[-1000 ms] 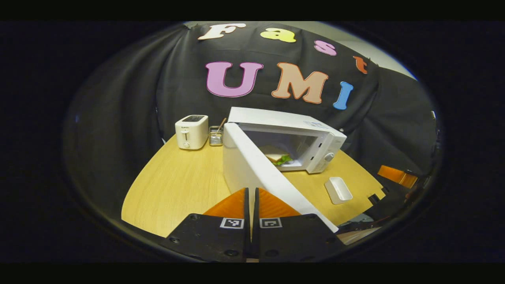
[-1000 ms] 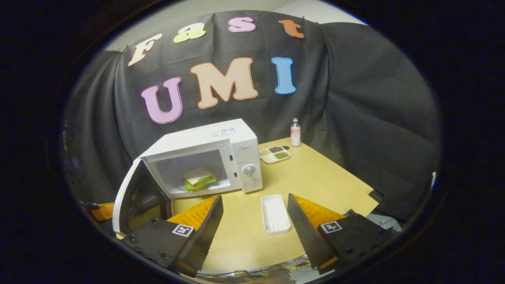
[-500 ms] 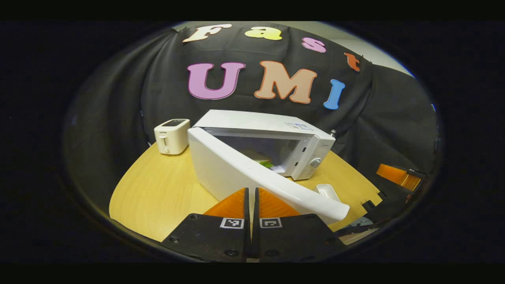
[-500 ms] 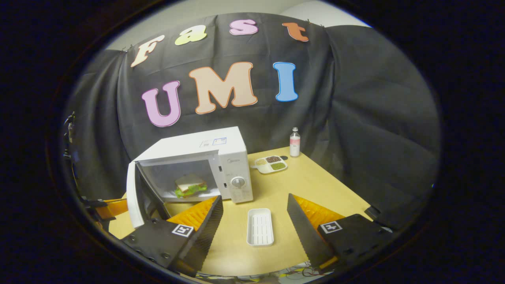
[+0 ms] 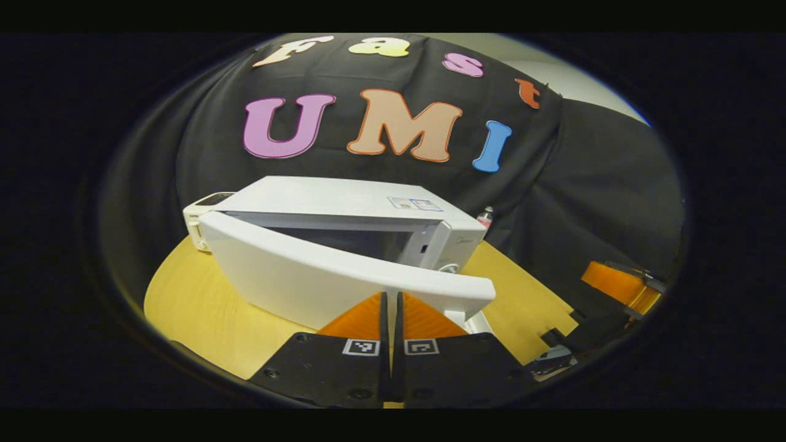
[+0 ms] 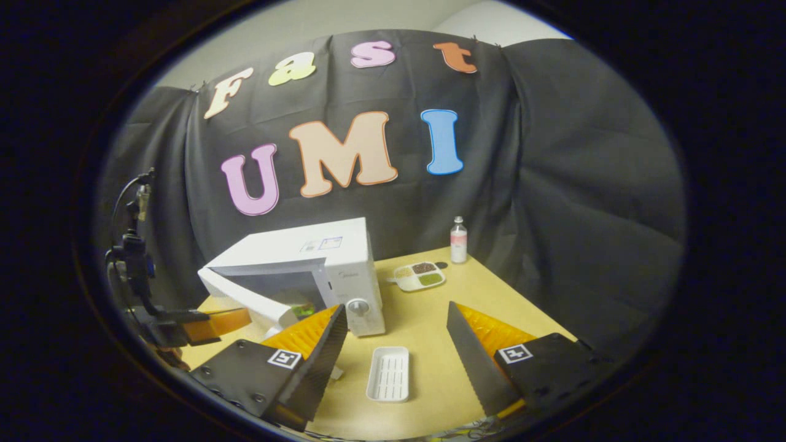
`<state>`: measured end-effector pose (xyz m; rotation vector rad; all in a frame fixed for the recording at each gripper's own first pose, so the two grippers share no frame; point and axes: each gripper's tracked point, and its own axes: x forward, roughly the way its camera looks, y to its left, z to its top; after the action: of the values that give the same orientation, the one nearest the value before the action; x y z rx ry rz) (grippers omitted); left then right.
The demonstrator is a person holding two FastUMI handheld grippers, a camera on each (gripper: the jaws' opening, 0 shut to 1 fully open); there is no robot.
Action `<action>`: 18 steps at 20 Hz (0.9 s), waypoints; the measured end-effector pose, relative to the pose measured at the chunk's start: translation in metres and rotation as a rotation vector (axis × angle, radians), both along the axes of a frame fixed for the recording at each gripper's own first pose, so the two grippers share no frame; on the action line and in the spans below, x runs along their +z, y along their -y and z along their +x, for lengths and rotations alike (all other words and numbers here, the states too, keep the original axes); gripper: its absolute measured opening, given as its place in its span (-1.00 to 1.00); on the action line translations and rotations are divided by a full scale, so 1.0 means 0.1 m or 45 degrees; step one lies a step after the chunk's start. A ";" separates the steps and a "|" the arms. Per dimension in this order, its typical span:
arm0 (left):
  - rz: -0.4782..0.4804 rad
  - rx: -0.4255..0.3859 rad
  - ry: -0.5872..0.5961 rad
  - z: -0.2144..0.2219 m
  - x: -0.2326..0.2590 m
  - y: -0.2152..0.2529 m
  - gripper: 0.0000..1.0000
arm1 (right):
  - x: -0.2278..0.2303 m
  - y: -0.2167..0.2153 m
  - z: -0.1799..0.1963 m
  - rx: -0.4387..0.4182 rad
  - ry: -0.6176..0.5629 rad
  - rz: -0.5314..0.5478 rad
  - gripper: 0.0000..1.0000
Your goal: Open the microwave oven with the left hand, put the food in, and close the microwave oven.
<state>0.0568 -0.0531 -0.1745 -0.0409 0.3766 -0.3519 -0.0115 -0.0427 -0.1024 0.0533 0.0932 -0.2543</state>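
Note:
The white microwave (image 5: pixel 344 199) stands on the wooden table (image 5: pixel 190 307) with its door (image 5: pixel 331 285) swung most of the way toward the front, a narrow gap left. My left gripper (image 5: pixel 391 299) is shut with nothing between its fingers, its tips against the door's outer face. In the right gripper view the microwave (image 6: pixel 334 252) has its door (image 6: pixel 245 296) at an angle, and a green bit of the sandwich (image 6: pixel 302 309) shows inside. The left gripper (image 6: pixel 215 323) sits by the door's outer side. My right gripper (image 6: pixel 396 325) hangs open above the table, holding nothing.
An empty white ribbed tray (image 6: pixel 389 373) lies in front of the microwave. A sectioned dish (image 6: pixel 419 275) and a small bottle (image 6: pixel 457 239) stand at the back right. A white toaster (image 5: pixel 201 212) peeks out behind the door. The right gripper (image 5: pixel 620 282) shows at the table's right edge.
The microwave door has swung from wide open to nearly closed with my shut left gripper following behind it. The sandwich is now mostly hidden. The right gripper drew back a little, still open.

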 end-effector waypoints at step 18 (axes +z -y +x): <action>-0.105 0.094 0.000 0.75 0.09 0.41 -0.99 | 0.08 0.38 0.17 -0.071 0.036 0.000 0.83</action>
<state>0.1316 -0.0945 -0.1659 -0.1351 0.3596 -0.2944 0.0054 -0.0806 -0.0949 0.0594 0.0636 -0.3089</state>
